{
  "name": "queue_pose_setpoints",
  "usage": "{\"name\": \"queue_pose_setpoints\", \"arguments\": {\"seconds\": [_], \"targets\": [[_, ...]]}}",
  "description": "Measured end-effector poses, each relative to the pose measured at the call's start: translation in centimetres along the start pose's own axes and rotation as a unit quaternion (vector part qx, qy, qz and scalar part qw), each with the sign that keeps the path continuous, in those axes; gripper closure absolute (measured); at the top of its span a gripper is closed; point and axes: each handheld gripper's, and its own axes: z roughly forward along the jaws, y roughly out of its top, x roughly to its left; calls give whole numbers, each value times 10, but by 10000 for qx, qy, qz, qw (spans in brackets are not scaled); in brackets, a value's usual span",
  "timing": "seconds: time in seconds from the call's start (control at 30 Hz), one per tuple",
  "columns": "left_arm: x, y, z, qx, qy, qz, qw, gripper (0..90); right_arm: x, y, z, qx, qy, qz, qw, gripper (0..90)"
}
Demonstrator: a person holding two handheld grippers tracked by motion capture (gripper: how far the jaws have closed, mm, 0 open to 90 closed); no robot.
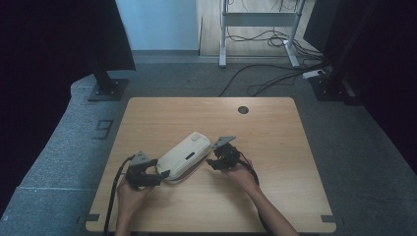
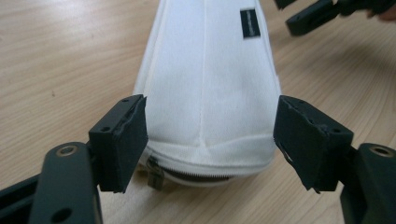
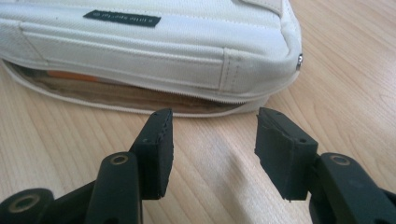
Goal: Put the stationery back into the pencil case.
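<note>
One white fabric pouch [image 1: 184,155] lies on the desk [image 1: 275,147] between the two grippers, its long axis running slantwise from the left gripper [image 1: 156,172] up and away toward the right gripper [image 1: 215,158]. In the left gripper view the pouch [image 2: 205,88] stretches straight ahead, its near end sitting between the two jaws with the zip pull [image 2: 155,175] just beside the left jaw. That gripper [image 2: 210,140] stands open: a sliver of gap shows at each side of the pouch and the pads do not press on it. A small dark label [image 2: 250,23] sits farther along the top; its writing is too small to read. In the right gripper view the pouch [image 3: 154,51] lies crosswise just ahead of the jaws, its zipper partly undone along the lower edge, a dark label [image 3: 122,18] on its side, lettering unreadable. The right gripper [image 3: 214,135] is open over bare desk, holding nothing.
</note>
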Motion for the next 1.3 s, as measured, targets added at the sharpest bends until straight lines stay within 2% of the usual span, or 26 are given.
{"name": "queue_pose_setpoints", "arguments": {"seconds": [0.07, 0.17, 0.37, 0.53, 0.77, 0.87, 0.93, 1.13, 1.3], "targets": [[-1, -4, -1, 25, 55, 24, 10000, 223, 0, -2, -2, 15, 1, -13, 10000, 448], [2, -12, -6, -21, 10, -96, 10000, 217, 1, -5, -5, 18, 29, 26, 10000, 444], [7, -18, -6, 83, 169, -141, 9997, 211, 2, -13, -11, 21, 37, 17, 10000, 435], [8, -16, 7, 248, 215, -73, 9994, 198, 3, -20, -19, -26, 31, 41, 10000, 426], [10, -5, 21, 222, 299, 0, 9993, 202, -1, -26, -30, -50, -46, 68, 10000, 411], [9, 0, 27, 162, 297, 59, 9994, 202, -4, -29, -34, -74, -99, 110, 9999, 399], [8, 2, 28, 222, 250, 32, 9994, 204, -6, -32, -37, -92, -128, 159, 9997, 389], [2, 0, 17, 230, 167, 24, 9996, 195, -10, -44, -51, -210, -168, 201, 9994, 335], [-2, -7, 8, 232, 173, 39, 9996, 168, -13, -59, -63, -191, -250, 270, 9991, 238]]}}
